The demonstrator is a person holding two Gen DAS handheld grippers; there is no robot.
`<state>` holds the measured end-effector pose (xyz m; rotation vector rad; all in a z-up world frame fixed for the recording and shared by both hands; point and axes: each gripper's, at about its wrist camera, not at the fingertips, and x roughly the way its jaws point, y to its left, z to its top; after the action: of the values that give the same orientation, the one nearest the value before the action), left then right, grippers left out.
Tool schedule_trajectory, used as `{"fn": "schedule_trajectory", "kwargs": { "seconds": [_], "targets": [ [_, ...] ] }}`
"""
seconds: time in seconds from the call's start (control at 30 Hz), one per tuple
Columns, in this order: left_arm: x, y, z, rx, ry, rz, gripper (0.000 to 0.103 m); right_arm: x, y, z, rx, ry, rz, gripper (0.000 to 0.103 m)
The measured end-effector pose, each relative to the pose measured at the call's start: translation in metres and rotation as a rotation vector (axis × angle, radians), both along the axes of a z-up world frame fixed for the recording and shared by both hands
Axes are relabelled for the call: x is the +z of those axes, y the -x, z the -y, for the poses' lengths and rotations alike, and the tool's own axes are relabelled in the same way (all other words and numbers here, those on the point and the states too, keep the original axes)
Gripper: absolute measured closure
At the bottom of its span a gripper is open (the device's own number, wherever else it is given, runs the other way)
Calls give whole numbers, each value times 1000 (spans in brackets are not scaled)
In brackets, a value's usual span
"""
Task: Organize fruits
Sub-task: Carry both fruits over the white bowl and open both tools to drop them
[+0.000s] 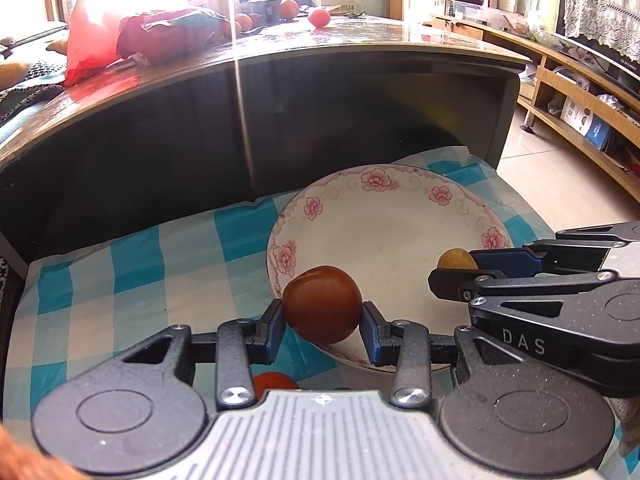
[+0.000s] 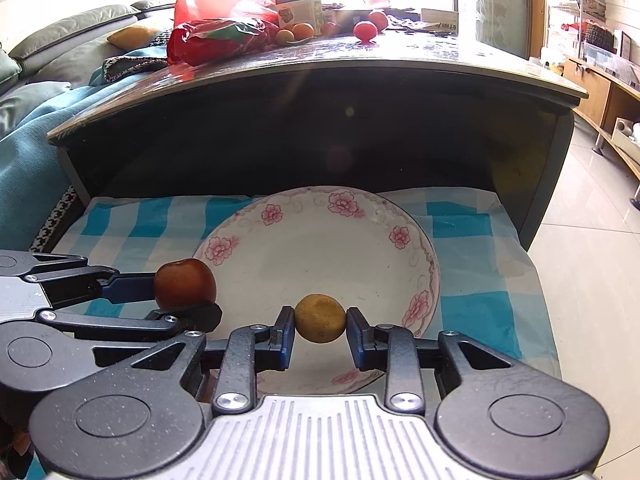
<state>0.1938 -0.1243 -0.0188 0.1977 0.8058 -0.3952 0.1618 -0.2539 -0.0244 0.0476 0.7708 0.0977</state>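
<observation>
My left gripper (image 1: pixel 323 326) is shut on a dark red round fruit (image 1: pixel 322 304) and holds it above the near left rim of a white plate with pink flowers (image 1: pixel 384 216). My right gripper (image 2: pixel 320 330) is shut on a small yellow-brown fruit (image 2: pixel 320 318) and holds it above the near part of the plate (image 2: pixel 320 240). The left gripper (image 2: pixel 188 300) with the red fruit (image 2: pixel 185 283) shows at the left of the right wrist view. The right gripper (image 1: pixel 452 276) with the yellow fruit (image 1: pixel 456 259) shows at the right of the left wrist view.
The plate rests on a blue and white checked cloth (image 1: pixel 140 264) under a dark table top (image 1: pixel 280 52). Another red fruit (image 1: pixel 274 382) lies on the cloth below my left gripper. Several fruits (image 2: pixel 366 30) and a red bag (image 2: pixel 216 36) sit on the table top.
</observation>
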Motion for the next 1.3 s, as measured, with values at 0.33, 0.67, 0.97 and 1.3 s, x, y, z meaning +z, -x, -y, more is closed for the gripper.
{"fn": "schedule_trajectory", "kwargs": {
  "seconds": [0.33, 0.67, 0.97, 1.3],
  "targets": [
    [-3, -4, 6, -10, -33, 36, 55, -8, -7, -1, -9, 26, 0, 77],
    [-4, -5, 10, -13, -48, 53, 55, -10, -9, 0, -19, 30, -5, 77],
    [-4, -5, 9, -9, -41, 56, 54, -10, -10, 3, -29, 35, 1, 73],
    [-2, -4, 5, 7, -18, 54, 53, -12, -8, 7, -48, 45, 8, 62]
  ]
}}
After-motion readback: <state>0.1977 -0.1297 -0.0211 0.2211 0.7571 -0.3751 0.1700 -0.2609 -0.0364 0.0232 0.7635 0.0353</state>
